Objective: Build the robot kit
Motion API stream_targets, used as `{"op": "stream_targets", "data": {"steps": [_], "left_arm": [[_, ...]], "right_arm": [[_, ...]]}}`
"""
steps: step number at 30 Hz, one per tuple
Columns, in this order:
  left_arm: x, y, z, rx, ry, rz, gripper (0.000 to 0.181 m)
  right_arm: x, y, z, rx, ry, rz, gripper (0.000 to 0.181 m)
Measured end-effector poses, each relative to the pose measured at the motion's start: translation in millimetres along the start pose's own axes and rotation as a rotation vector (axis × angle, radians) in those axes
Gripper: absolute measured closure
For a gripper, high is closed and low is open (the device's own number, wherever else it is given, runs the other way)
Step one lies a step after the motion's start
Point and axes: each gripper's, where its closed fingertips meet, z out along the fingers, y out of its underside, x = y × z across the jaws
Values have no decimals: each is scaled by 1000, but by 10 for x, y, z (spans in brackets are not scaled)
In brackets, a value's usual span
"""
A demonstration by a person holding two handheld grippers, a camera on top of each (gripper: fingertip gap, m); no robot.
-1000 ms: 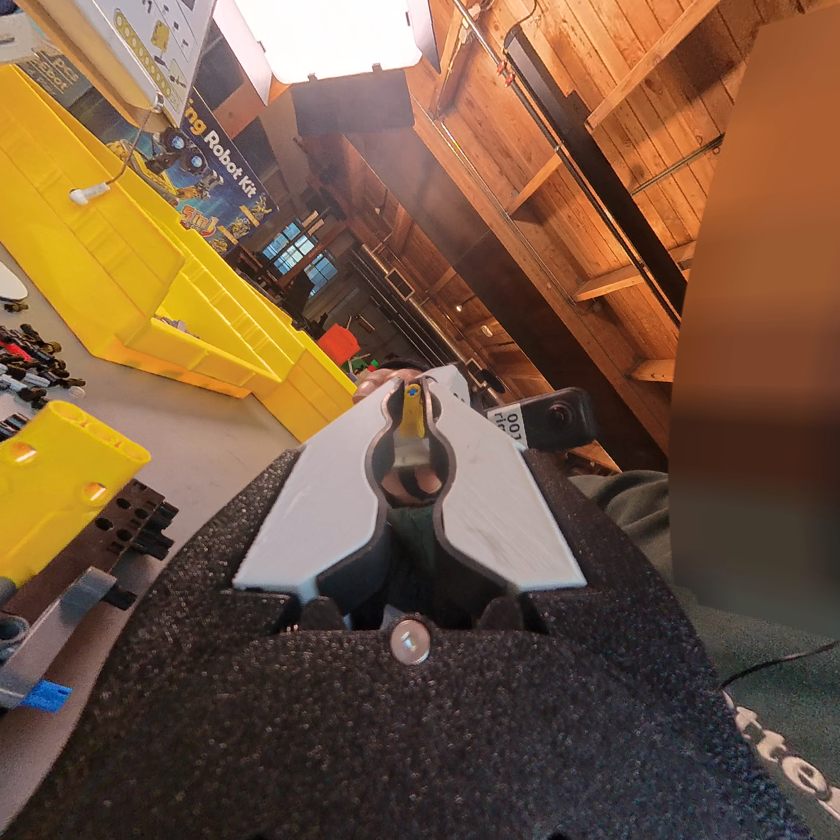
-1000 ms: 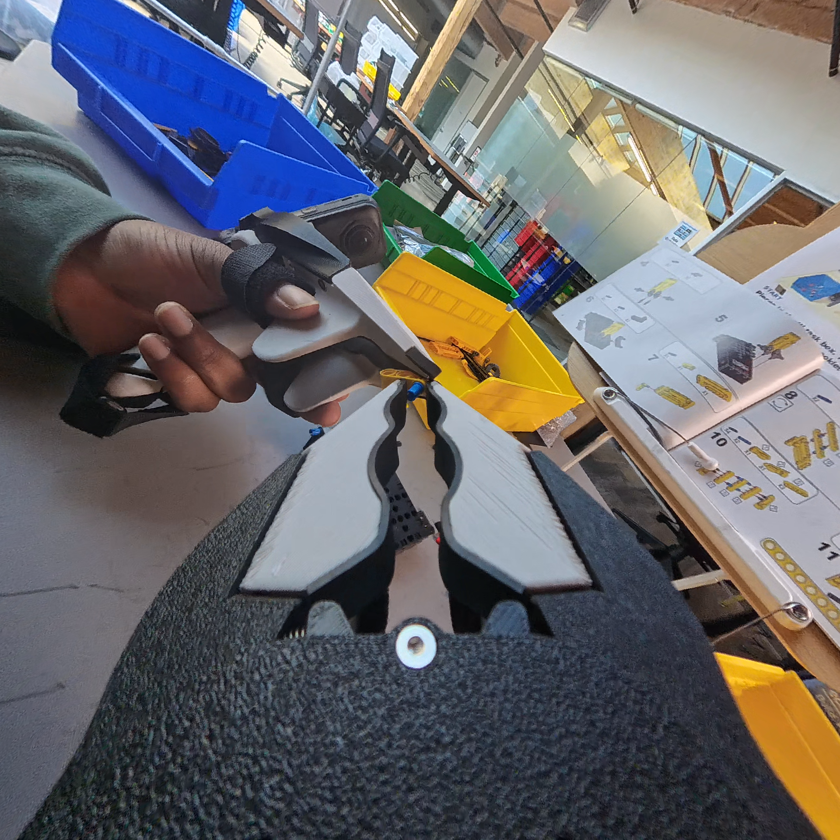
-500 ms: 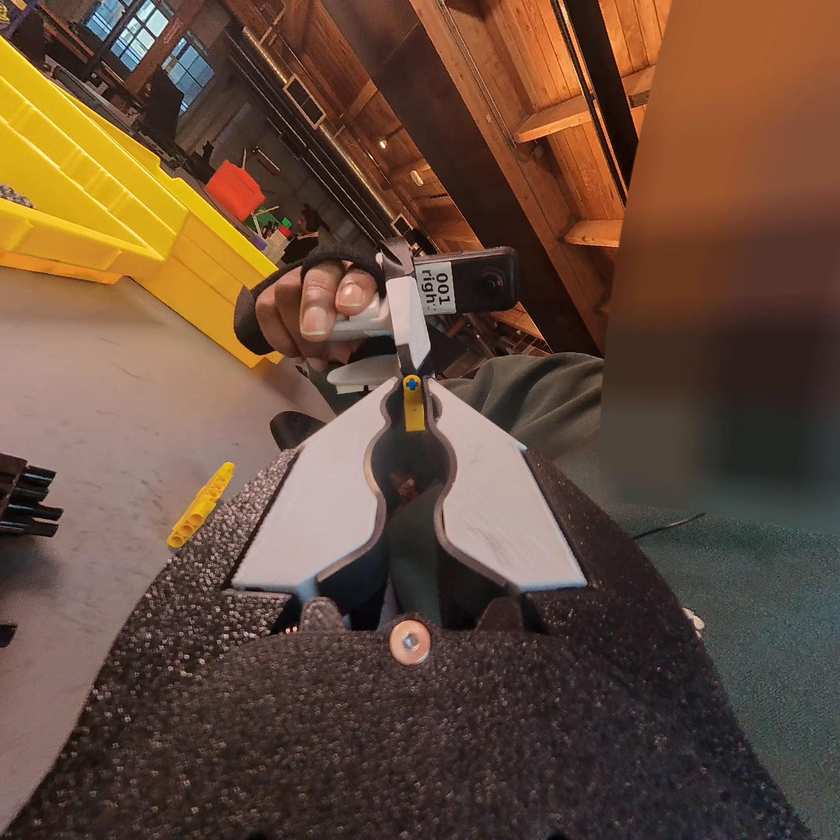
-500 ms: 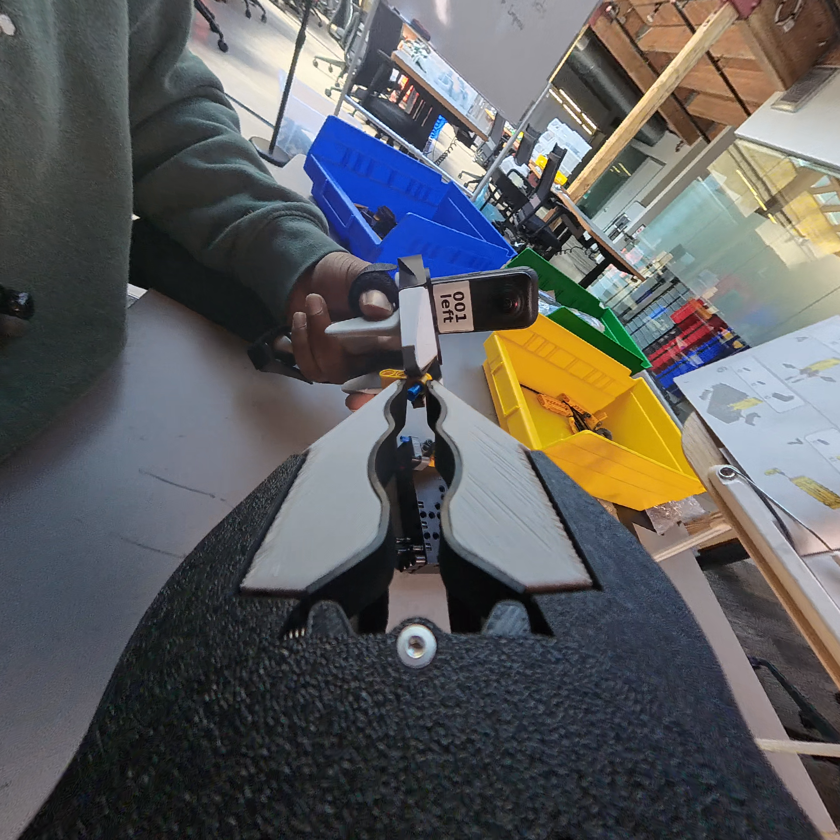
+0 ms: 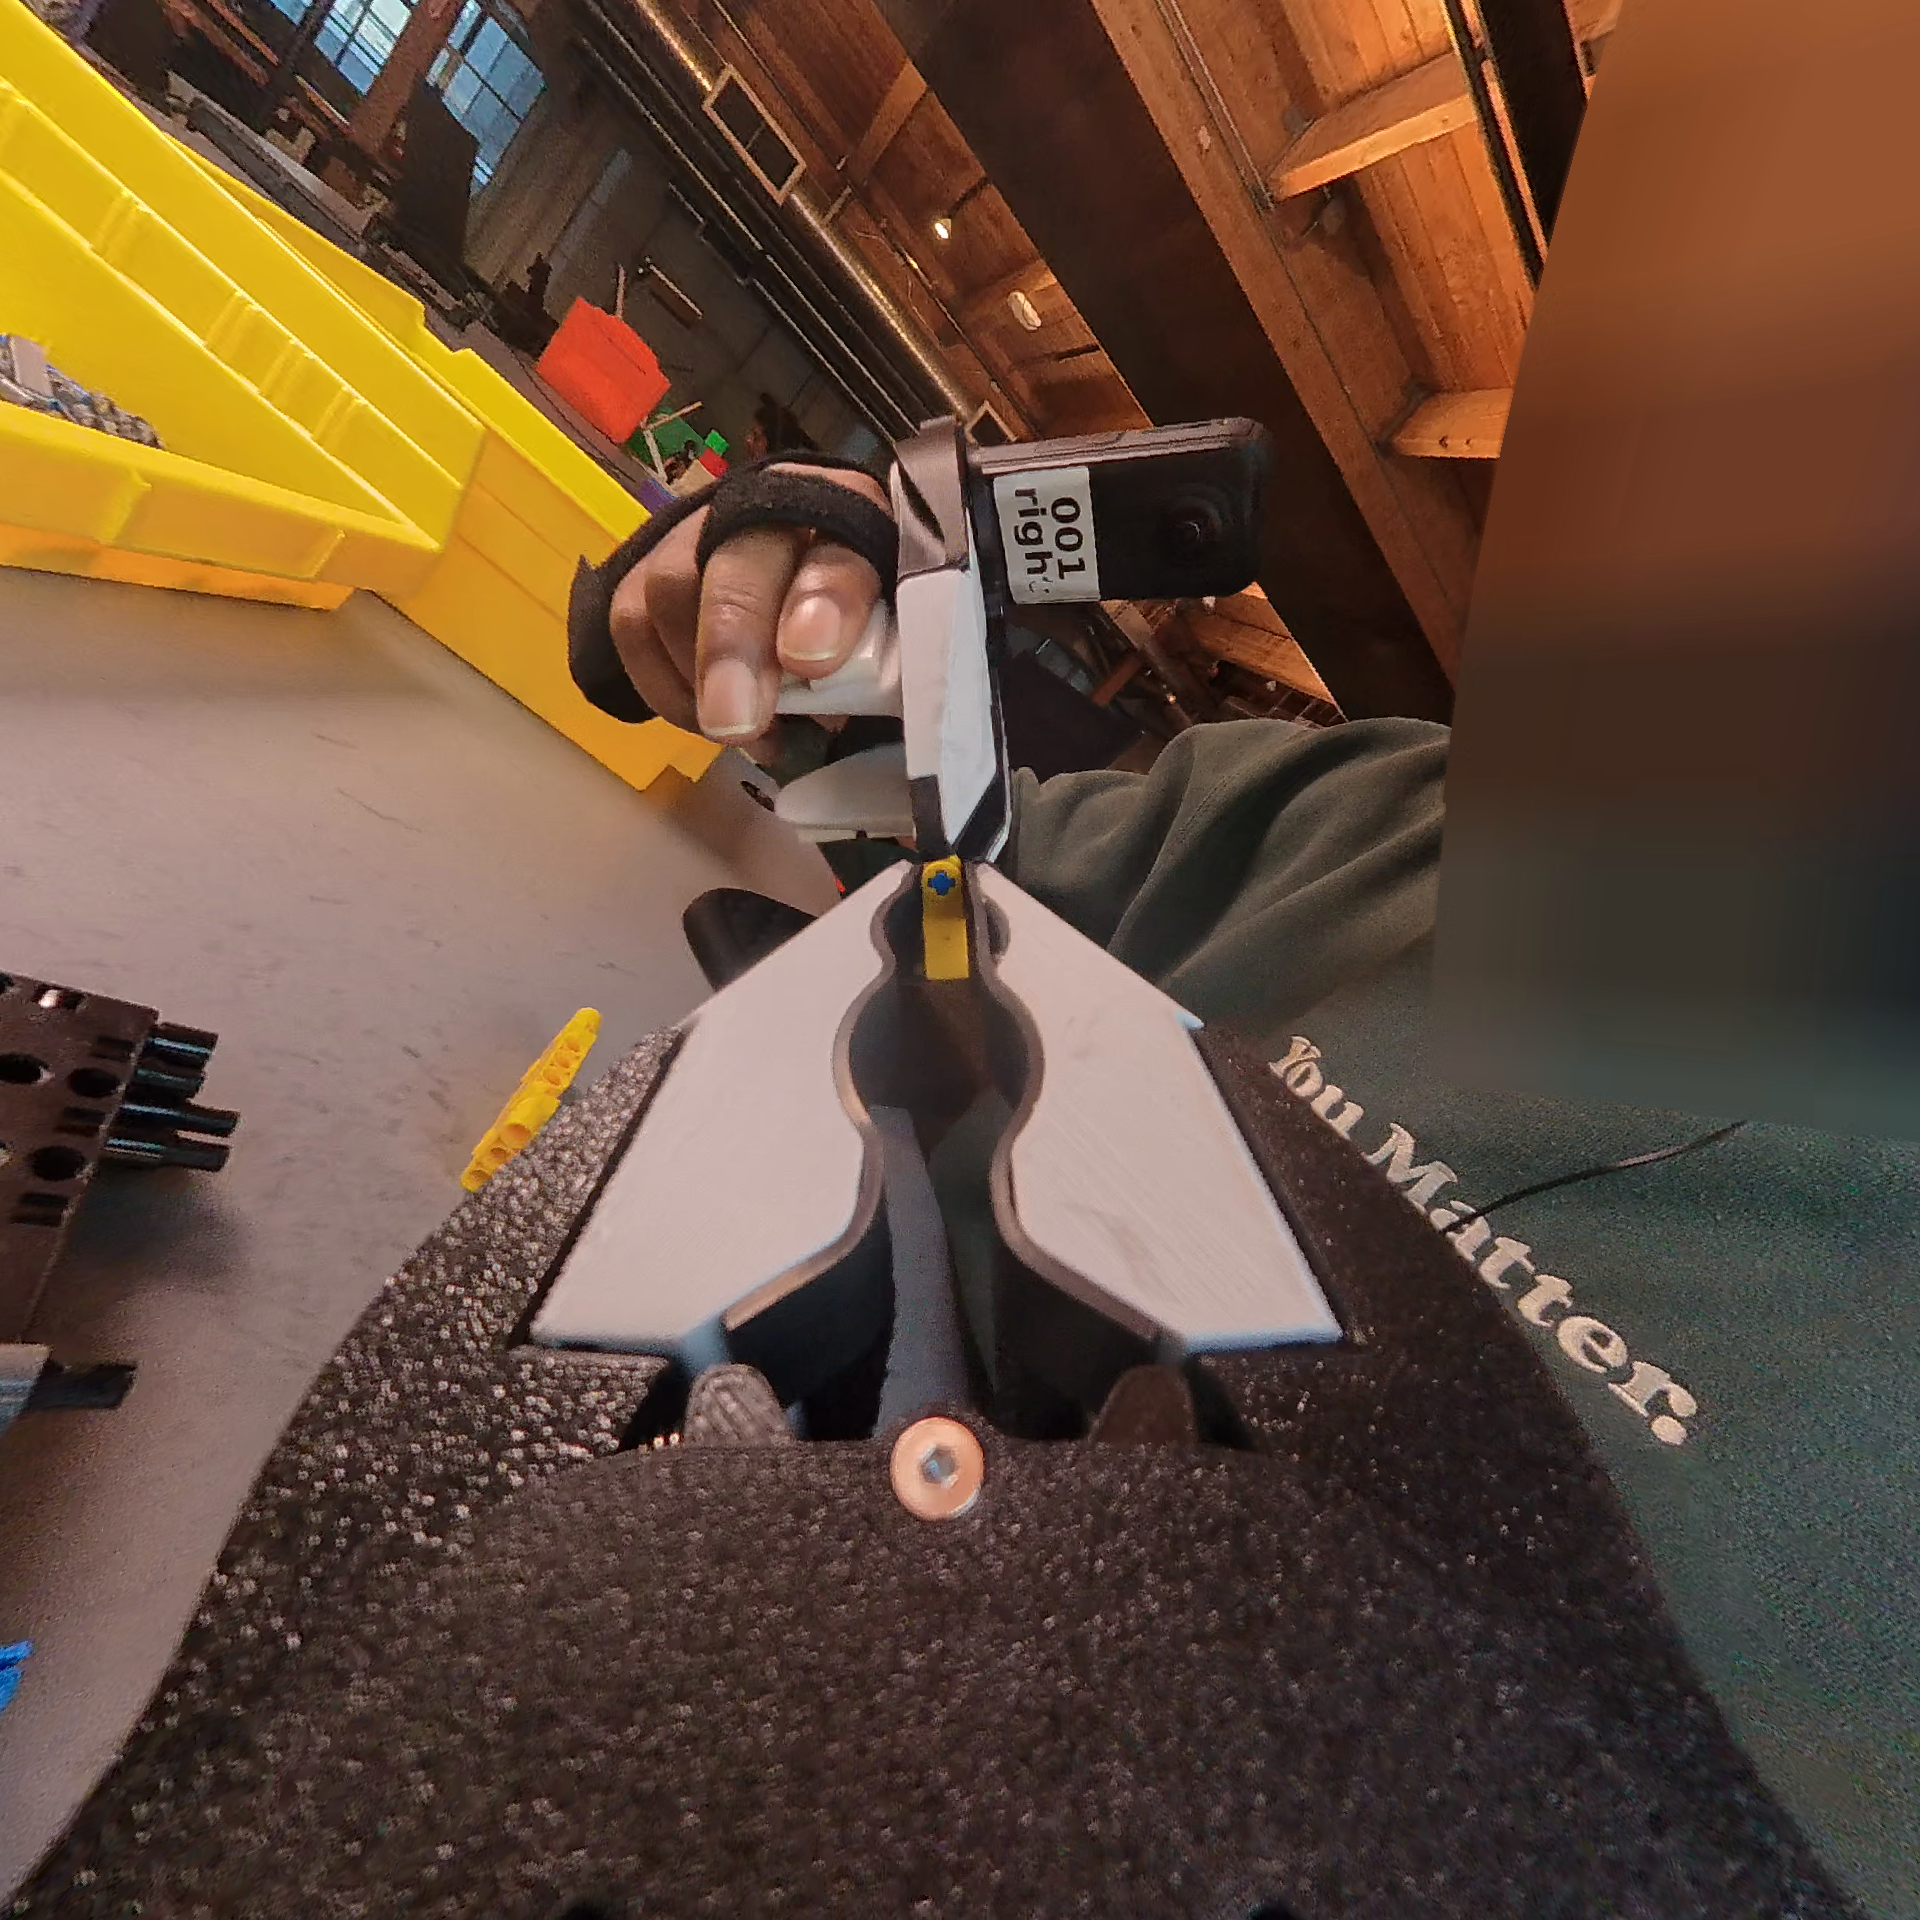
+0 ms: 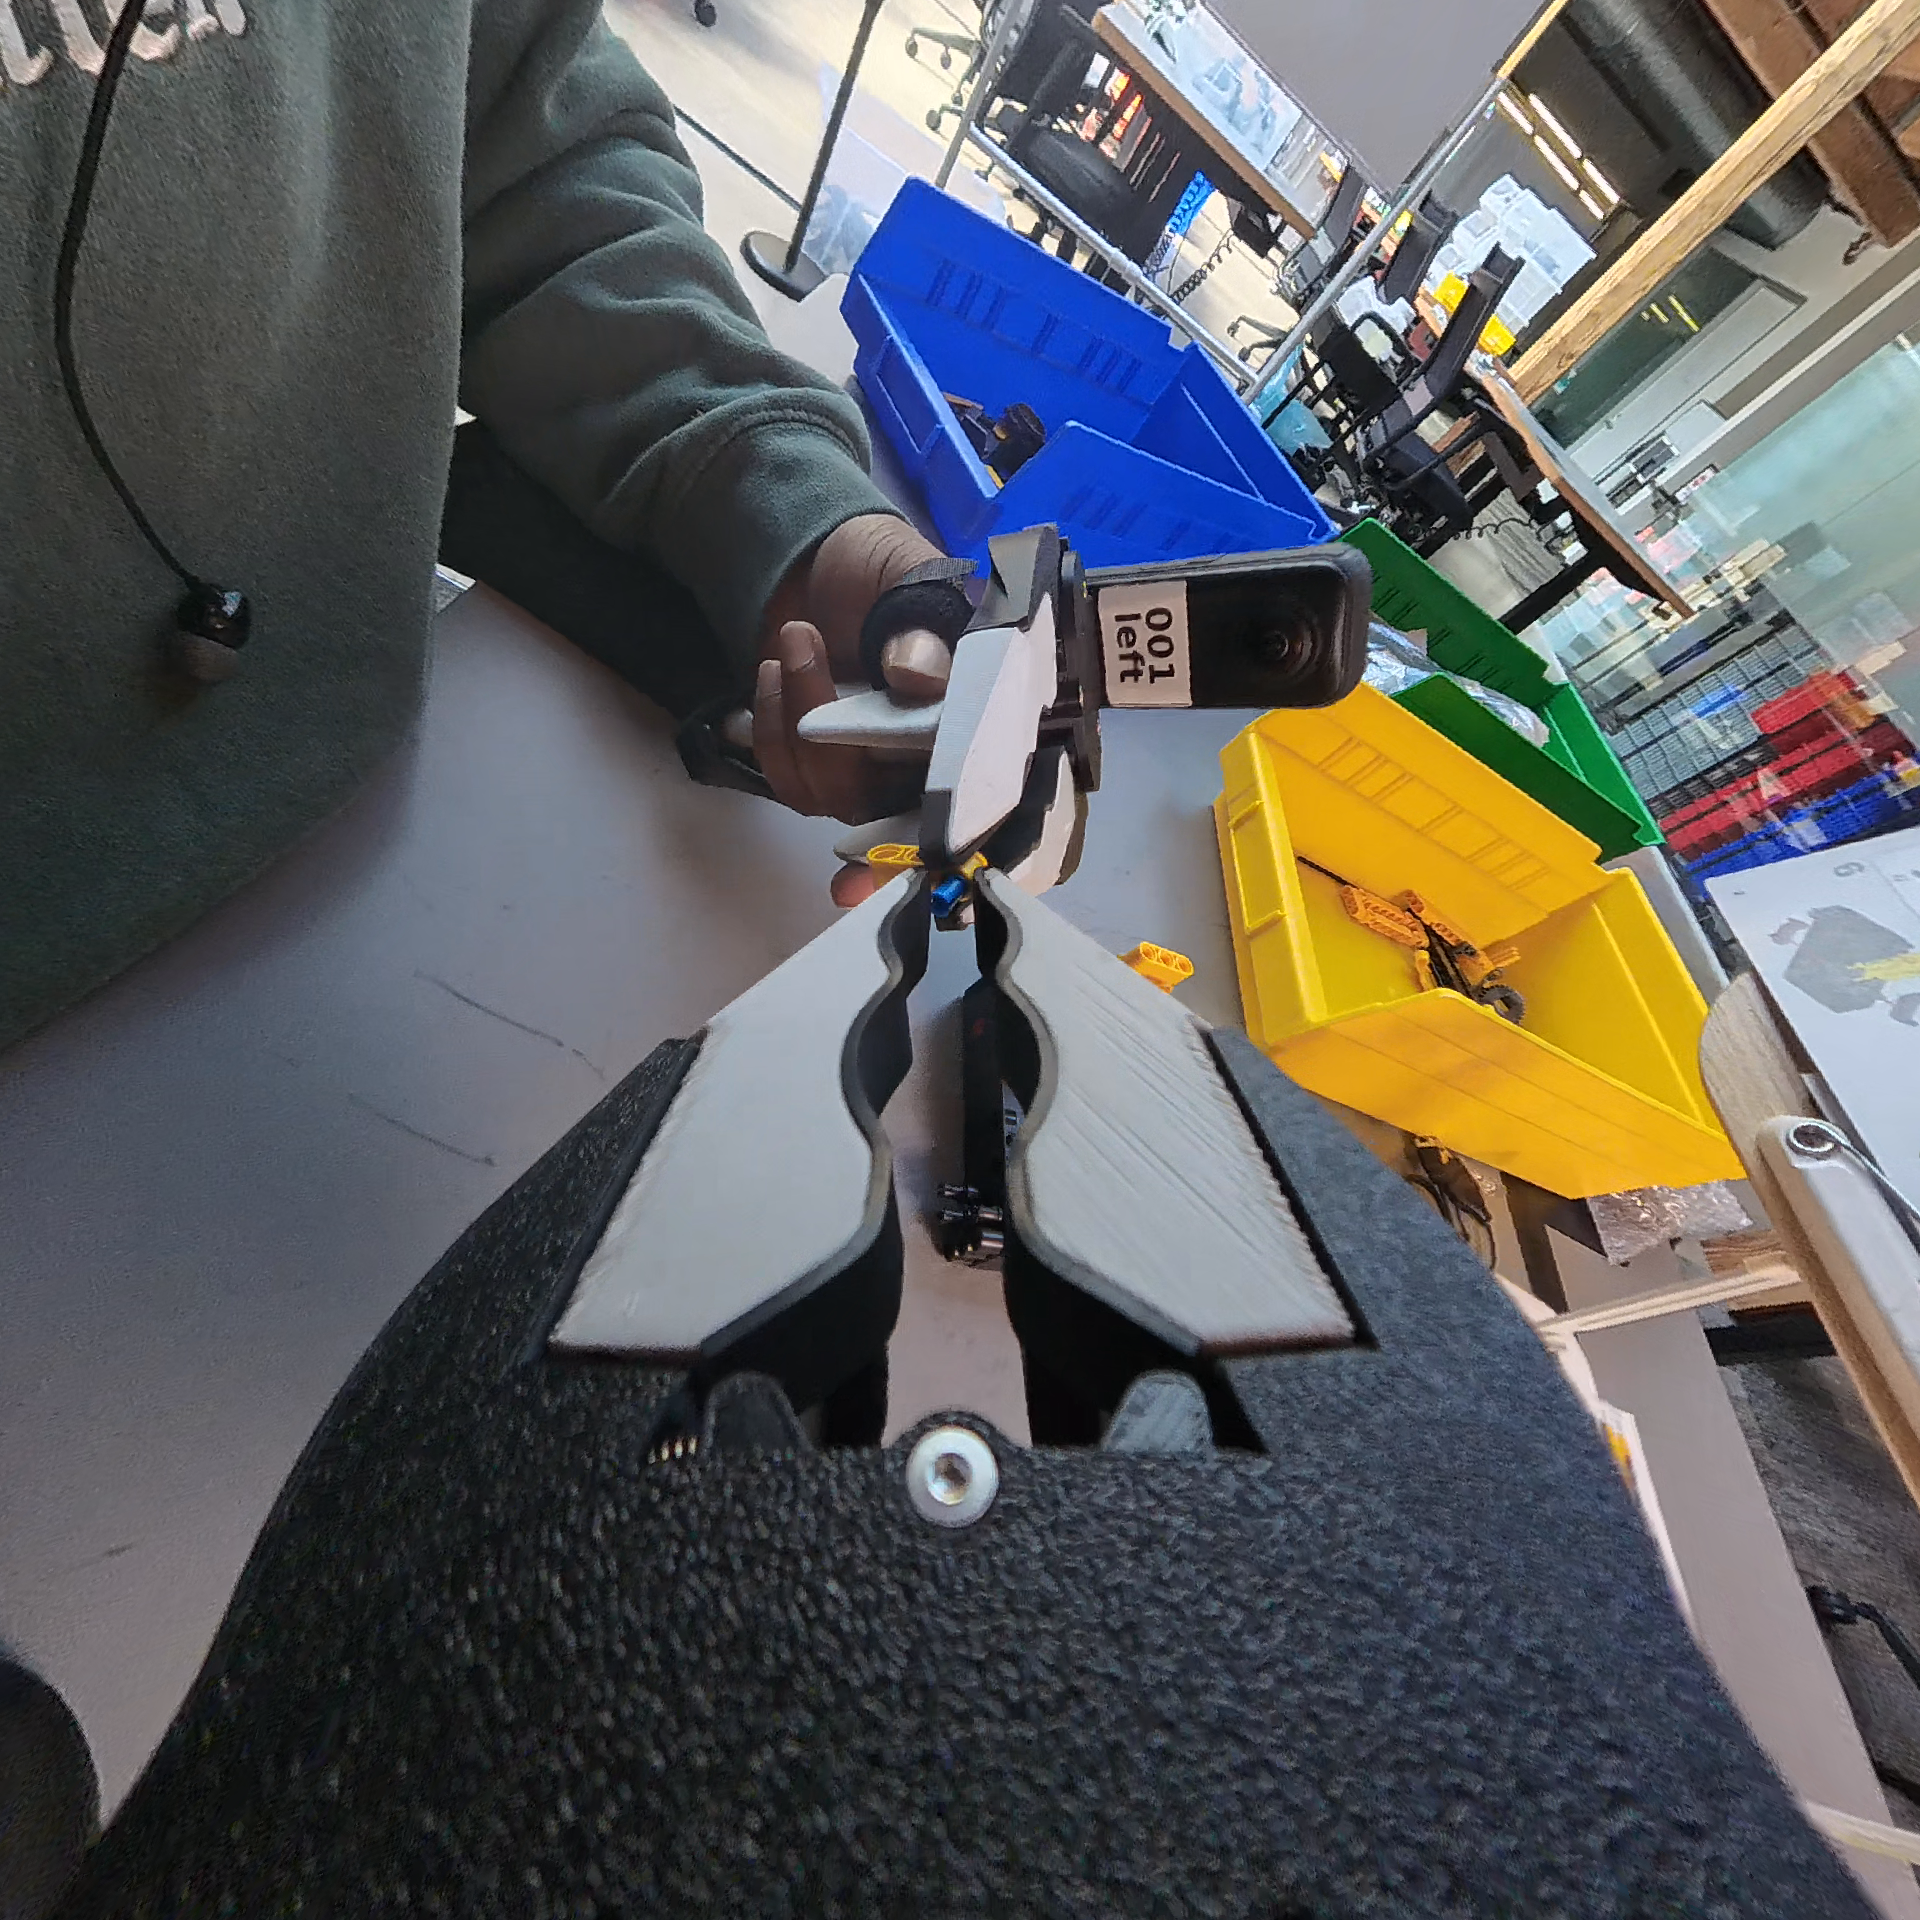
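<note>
My left gripper point(image 5: 943, 883) is shut on a small yellow beam point(image 5: 945, 940) with a blue pin point(image 5: 940, 881) in its top hole. My right gripper point(image 6: 948, 883) is shut on the blue pin point(image 6: 945, 894). The two grippers meet tip to tip above the grey table. In the left wrist view the right gripper point(image 5: 951, 831) comes down from above onto the pin. In the right wrist view the left gripper point(image 6: 961, 847) comes down from above, and the yellow beam point(image 6: 891, 854) sticks out to the left of its tips.
Yellow bins point(image 5: 312, 416) stand at the far left. A loose yellow beam point(image 5: 535, 1096) and a black pinned assembly point(image 5: 73, 1122) lie on the table point(image 5: 312, 831). The right wrist view shows a blue bin point(image 6: 1039, 416), a green bin point(image 6: 1507, 707), a yellow bin point(image 6: 1455, 987), an instruction sheet point(image 6: 1849, 935) and the person's green sweatshirt point(image 6: 260, 416).
Both grippers have turned toward the person and moved closer together, staying shut on the yellow beam and blue pin. The left view has swung down from the ceiling to the table.
</note>
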Motion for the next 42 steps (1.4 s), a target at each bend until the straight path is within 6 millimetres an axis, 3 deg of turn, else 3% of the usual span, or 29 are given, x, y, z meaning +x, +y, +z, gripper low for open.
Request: {"op": "stream_targets", "data": {"steps": [5,11,14,16,18,23,26,30,42], "left_arm": [[-152,-83,-103,-8,-186,172,175],[-297,-99,-205,-104,-421,439,175],[-341,-78,-223,-129,-468,488,175],[-349,-78,-241,-135,-482,501,175],[-367,-75,-263,-143,-500,515,175],[-384,-39,-276,-180,-516,568,175],[-284,-12,-228,-205,-465,648,175],[-145,-8,-170,-197,-413,745,175],[-157,81,-113,-262,-430,858,174]], "right_arm": [[71,148,-32,-30,21,186,173],[-352,901,-28,-401,-164,456,147],[-478,1146,42,-534,-157,521,145],[-549,1278,86,-590,-154,556,147],[-528,1294,118,-575,-119,578,171],[-514,1259,133,-494,-60,489,174],[-294,804,179,-186,22,472,174],[17,288,57,124,108,431,174],[-44,216,24,187,77,407,174]]}}
